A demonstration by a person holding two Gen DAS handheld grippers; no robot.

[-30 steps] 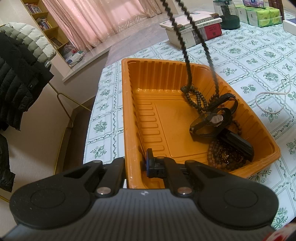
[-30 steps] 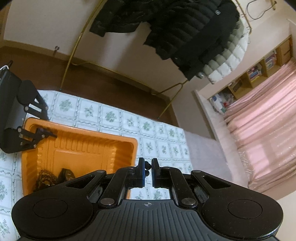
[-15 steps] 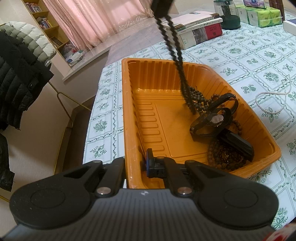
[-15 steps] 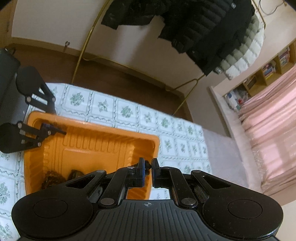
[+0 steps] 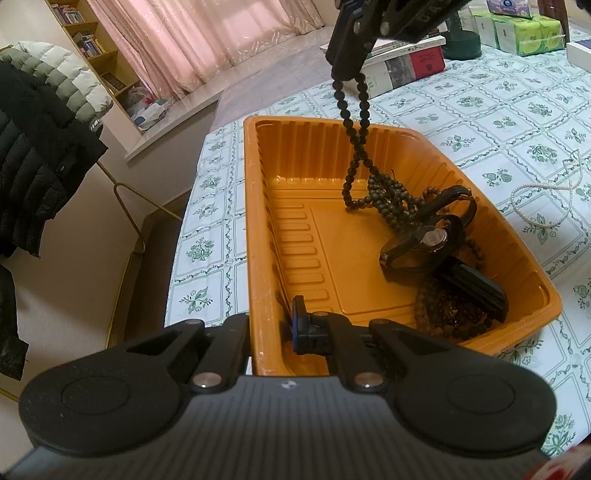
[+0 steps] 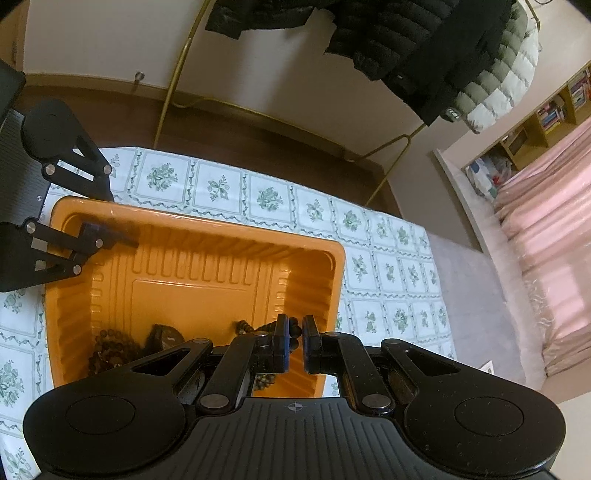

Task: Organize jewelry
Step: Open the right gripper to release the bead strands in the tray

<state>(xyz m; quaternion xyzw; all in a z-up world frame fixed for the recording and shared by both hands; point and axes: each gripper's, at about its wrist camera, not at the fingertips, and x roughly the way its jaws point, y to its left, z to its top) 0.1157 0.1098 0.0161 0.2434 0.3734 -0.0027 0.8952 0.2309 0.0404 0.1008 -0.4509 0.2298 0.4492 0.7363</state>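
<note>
Left wrist | left tool (image 5: pixel 271 325) clamped on orange tray (image 5: pixel 255 229) rim | right tool (image 6: pixel 294 341) pinching bead necklace (image 5: pixel 354 147)

One orange tray (image 5: pixel 258 236). In it: one black watch (image 5: pixel 424 240), one black clasp-like piece (image 5: pixel 476 284), one coil of brown beads (image 5: pixel 447 314), one dark bead string (image 5: pixel 354 147) hanging from above, its lower end piled in the tray. One white pearl necklace (image 5: pixel 543 199) on the table (image 5: pixel 517 110). Two tongs: left (image 5: pixel 273 328), right (image 6: pixel 294 341). Two stacked books (image 5: pixel 410 59). Three green tissue packs (image 5: pixel 524 33). One dark jar (image 5: pixel 461 40), partly hidden.
</note>
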